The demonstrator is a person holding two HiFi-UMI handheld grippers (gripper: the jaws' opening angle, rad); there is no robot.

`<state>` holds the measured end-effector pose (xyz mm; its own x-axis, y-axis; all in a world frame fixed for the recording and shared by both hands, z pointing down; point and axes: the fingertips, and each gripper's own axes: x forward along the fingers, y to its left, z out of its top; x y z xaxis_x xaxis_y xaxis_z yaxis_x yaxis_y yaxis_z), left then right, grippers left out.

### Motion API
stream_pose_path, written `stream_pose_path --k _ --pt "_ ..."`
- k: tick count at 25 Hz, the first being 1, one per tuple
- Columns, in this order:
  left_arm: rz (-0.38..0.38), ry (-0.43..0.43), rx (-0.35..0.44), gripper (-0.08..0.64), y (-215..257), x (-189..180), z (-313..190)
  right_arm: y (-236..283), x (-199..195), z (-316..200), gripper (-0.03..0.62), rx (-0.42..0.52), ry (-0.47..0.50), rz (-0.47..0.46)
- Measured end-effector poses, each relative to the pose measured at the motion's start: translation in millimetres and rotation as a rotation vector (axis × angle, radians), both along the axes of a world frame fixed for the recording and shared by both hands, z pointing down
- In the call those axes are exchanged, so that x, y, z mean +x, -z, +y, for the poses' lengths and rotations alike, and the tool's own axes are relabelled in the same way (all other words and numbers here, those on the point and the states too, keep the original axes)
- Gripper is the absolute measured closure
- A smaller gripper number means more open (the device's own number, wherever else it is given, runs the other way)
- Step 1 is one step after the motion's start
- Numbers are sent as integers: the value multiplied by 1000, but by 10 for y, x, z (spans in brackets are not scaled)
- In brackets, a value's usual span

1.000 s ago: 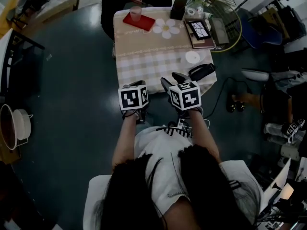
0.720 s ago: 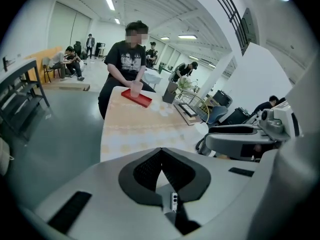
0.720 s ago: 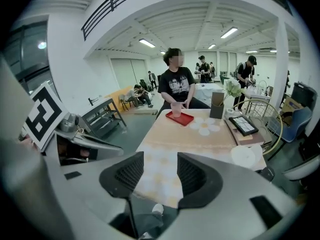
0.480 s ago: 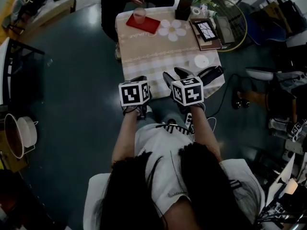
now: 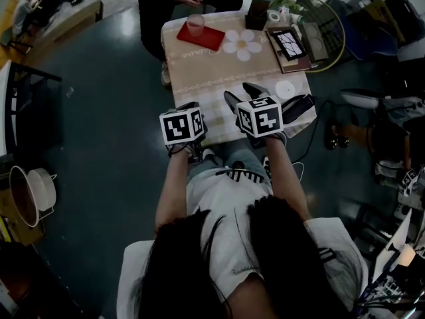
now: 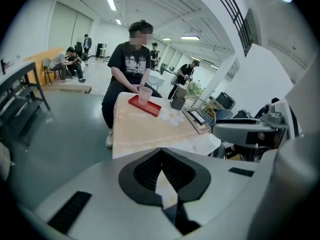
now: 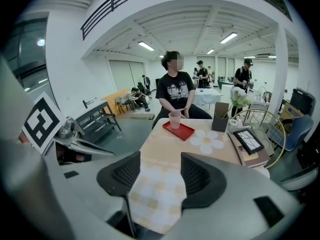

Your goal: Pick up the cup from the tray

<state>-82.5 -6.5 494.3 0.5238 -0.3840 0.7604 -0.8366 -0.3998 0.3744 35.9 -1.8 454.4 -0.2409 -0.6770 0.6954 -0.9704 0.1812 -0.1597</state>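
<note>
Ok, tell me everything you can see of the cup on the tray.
The cup is pale pink, looks like translucent plastic, and tapers toward its base, with no handle seen. It stands upright, mouth open, on the far end of the red tray. Only the tray clearly touches it. A seated person's hands sit close behind it, but contact is unclear.

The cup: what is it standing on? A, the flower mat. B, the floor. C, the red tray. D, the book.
C: the cup stands on the red tray at the far end of the table.
</note>
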Motion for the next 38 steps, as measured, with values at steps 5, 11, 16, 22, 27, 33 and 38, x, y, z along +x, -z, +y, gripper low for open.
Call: stream_pose_path --k 5,11,16,22,27,33,38 --pt "-6 20 -6 557 -15 10 -211 -20 -40 -319 327 -4 38 -19" --pt "5 61 -33 557 -56 77 -484 -49 -56 -767 304 -15 78 -22" --pt "-12 90 -67 557 -138 132 -704 -119 -59 -1148 288 -46 118 -41" --pt "-20 130 -82 557 -240 186 -1100 -233 35 -1667 278 -64 173 -4" --pt "-44 163 -78 557 -243 224 -1427 -328 -10 -2083 276 -98 236 10" --pt "-59 186 -118 557 -423 308 -1596 -528 -60 -2605 265 -126 249 -8" --pt "-79 233 -129 557 -561 217 -1846 -744 -19 -2942 258 -154 270 40"
